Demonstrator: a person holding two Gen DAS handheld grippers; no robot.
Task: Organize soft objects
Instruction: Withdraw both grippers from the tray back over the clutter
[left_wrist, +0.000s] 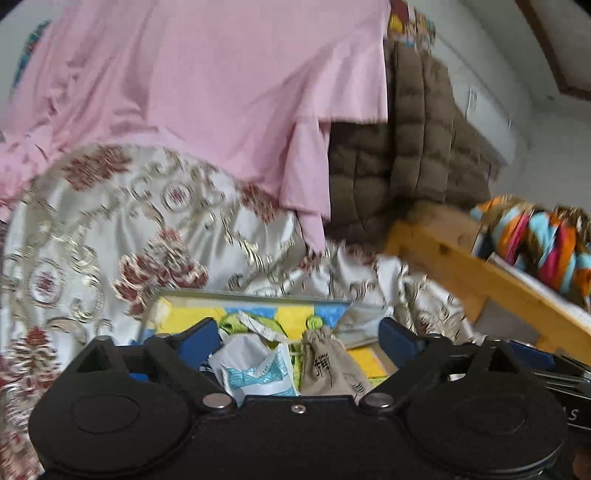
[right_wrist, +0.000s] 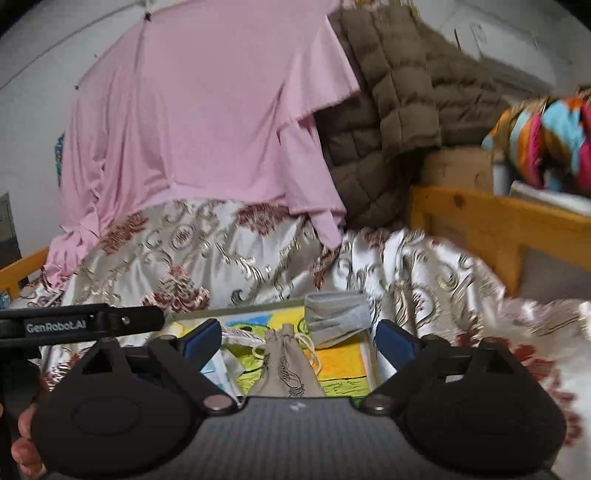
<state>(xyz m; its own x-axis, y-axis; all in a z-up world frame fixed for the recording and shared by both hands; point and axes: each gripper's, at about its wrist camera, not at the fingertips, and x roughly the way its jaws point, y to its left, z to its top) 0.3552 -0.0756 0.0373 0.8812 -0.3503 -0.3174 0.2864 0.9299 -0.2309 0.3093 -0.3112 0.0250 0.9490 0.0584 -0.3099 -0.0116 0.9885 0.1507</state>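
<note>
A pink cloth (left_wrist: 192, 92) (right_wrist: 207, 122) hangs draped over a tall heap on the bed, with a brown quilted jacket (left_wrist: 413, 147) (right_wrist: 399, 122) beside it on the right. My left gripper (left_wrist: 299, 336) stands open and holds nothing; below it lie a crumpled white and blue packet (left_wrist: 255, 369) and a small beige drawstring pouch (left_wrist: 325, 365) on a bright picture board (left_wrist: 192, 317). My right gripper (right_wrist: 299, 336) is also open, over the same beige pouch (right_wrist: 286, 365), with a folded grey cloth (right_wrist: 336, 317) just beyond. Neither gripper touches the pink cloth.
A cream satin bedspread with red and gold flowers (left_wrist: 110, 229) (right_wrist: 229, 258) covers the bed. A wooden bed frame (left_wrist: 461, 266) (right_wrist: 491, 218) runs along the right, carrying a striped multicoloured cloth bundle (left_wrist: 543, 243) (right_wrist: 550, 136) and a cardboard box (right_wrist: 458, 166). The other gripper's black arm (right_wrist: 74, 325) shows at left.
</note>
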